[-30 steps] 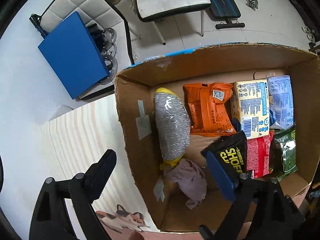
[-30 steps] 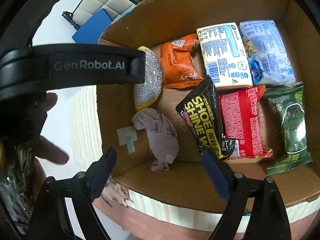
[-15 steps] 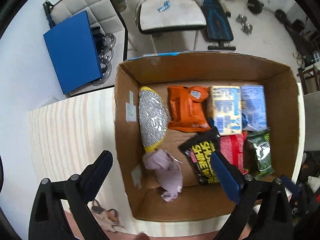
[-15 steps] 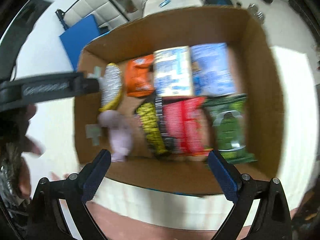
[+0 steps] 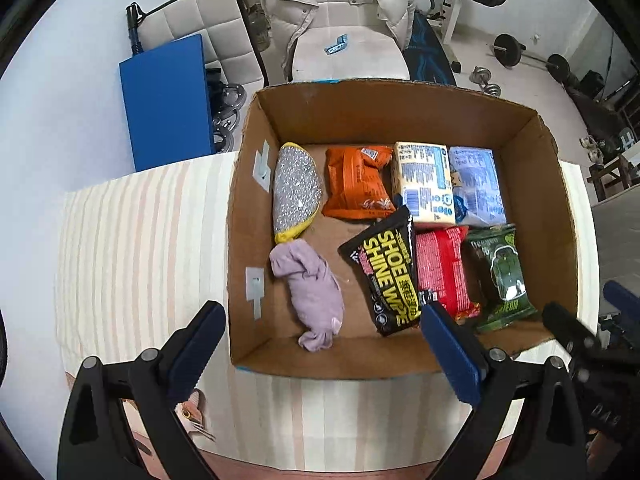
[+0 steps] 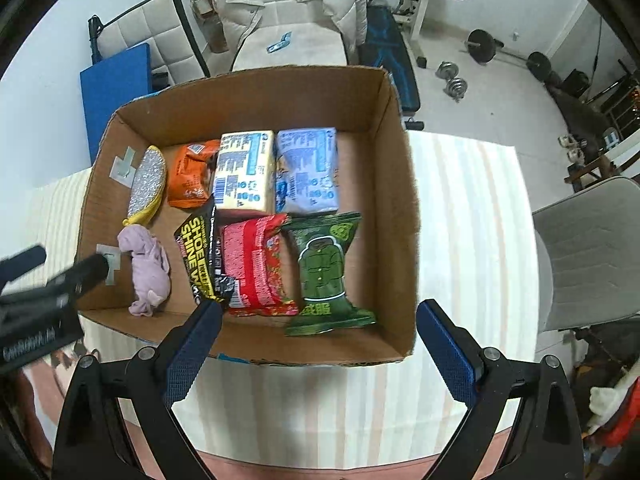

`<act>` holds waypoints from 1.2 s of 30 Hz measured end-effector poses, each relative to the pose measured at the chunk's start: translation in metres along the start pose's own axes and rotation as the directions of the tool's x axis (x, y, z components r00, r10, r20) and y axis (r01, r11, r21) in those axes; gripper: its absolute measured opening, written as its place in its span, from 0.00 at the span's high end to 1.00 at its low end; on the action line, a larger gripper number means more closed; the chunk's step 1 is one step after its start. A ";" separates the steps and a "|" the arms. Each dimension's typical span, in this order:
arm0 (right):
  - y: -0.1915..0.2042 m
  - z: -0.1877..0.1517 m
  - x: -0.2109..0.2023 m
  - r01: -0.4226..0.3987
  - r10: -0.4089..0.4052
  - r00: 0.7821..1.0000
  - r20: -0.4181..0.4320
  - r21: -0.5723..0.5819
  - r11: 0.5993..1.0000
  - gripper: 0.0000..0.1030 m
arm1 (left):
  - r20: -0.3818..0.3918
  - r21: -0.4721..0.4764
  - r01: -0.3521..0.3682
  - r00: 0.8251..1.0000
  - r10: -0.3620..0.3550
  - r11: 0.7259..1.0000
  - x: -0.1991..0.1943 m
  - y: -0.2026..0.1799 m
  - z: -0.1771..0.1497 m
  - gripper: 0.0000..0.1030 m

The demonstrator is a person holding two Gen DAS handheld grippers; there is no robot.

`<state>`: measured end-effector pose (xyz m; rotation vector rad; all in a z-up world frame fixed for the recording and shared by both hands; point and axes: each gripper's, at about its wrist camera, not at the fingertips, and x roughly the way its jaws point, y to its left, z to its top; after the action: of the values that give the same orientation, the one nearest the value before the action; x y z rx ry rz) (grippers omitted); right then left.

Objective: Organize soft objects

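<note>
An open cardboard box [image 5: 256, 320] [image 6: 400, 240] stands on a striped table. In it lie a silver scrubber [image 5: 296, 190] [image 6: 147, 184], a crumpled lilac cloth [image 5: 314, 292] [image 6: 148, 268], an orange packet [image 5: 356, 188], a yellow tissue pack [image 5: 424, 184], a pale blue tissue pack [image 5: 476, 186], a black "Shoe Shine" pouch [image 5: 390, 276] [image 6: 198, 256], a red packet [image 5: 442, 270] [image 6: 254, 264] and a green packet [image 5: 502, 276] [image 6: 326, 268]. My left gripper [image 5: 320, 344] is open and empty above the box's near wall. My right gripper [image 6: 320, 344] is open and empty, likewise held above the near wall.
The striped table [image 5: 140, 248] [image 6: 472, 220] extends left and right of the box. Beyond the table stand a chair with a puffy coat [image 5: 340, 12], a blue panel [image 5: 168, 100], and gym weights [image 6: 456, 80]. A grey chair [image 6: 588, 252] is at the right.
Both grippers have pulled back and up from inside the box, so the whole box now shows. The items in the box have not moved.
</note>
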<state>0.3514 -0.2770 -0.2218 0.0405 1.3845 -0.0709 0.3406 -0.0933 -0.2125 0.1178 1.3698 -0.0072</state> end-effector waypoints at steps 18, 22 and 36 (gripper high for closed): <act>-0.006 -0.034 -0.093 -0.001 0.001 0.987 0.160 0.003 1.000 0.00 | 0.187 -0.033 0.056 0.981 -0.049 0.998 -0.115 0.005 -0.040 0.01; -0.016 -0.056 -0.135 -0.014 0.012 0.978 0.209 0.007 1.000 0.00 | 0.246 -0.033 0.063 0.968 -0.053 0.997 -0.156 0.004 -0.063 0.01; -0.025 -0.146 -0.262 -0.048 0.054 0.943 0.329 -0.028 0.998 0.00 | 0.359 -0.008 0.090 0.930 -0.081 0.996 -0.264 -0.011 -0.145 0.01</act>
<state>0.1581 -0.2850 0.0090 0.0461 1.0472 -0.0195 0.1447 -0.1084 0.0166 0.0330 1.0072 -0.0814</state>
